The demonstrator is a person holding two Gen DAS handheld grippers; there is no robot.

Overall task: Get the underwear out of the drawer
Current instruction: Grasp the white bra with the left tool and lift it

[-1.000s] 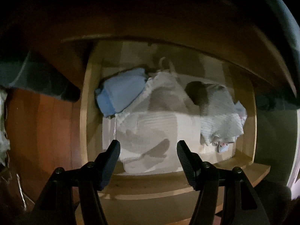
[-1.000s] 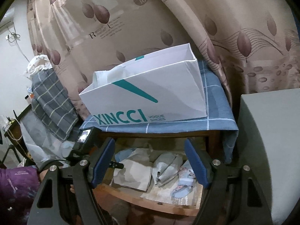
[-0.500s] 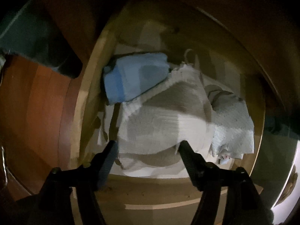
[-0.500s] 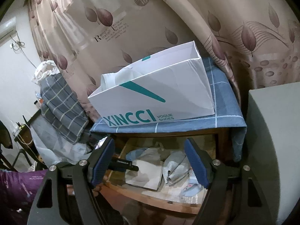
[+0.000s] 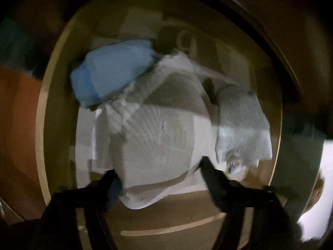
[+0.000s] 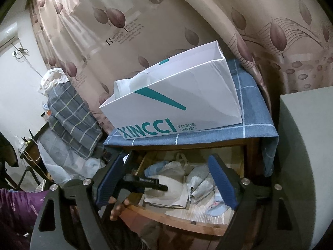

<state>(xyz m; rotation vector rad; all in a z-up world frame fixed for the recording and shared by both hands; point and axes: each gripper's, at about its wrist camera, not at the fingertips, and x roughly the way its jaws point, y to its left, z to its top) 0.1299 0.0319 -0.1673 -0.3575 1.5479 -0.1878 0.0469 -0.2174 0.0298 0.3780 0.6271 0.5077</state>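
Observation:
The open wooden drawer (image 5: 41, 125) holds a white ribbed underwear piece (image 5: 158, 133) in the middle, a folded blue garment (image 5: 112, 73) at the back left and a grey garment (image 5: 243, 125) on the right. My left gripper (image 5: 159, 173) points down into the drawer, its jaws closing, with the near edge of the white underwear between the fingers; the blurred picture shows no firm pinch. In the right wrist view one of its black fingers (image 6: 145, 182) lies over the white underwear (image 6: 166, 193). My right gripper (image 6: 166, 181) hangs before the drawer, its jaws opening and nothing between them.
A white XINCCI shoe bag (image 6: 172, 104) lies on the blue checked cloth (image 6: 249, 108) covering the cabinet top. A small pale blue item (image 6: 216, 207) lies at the drawer's front right. A grey block (image 6: 301, 145) stands to the right. A hand (image 6: 118, 206) and purple sleeve (image 6: 16, 204) are at the left.
My left gripper has sunk into the drawer and the white underwear now fills its view between the fingers. My right gripper has stayed put, its fingers a little wider apart.

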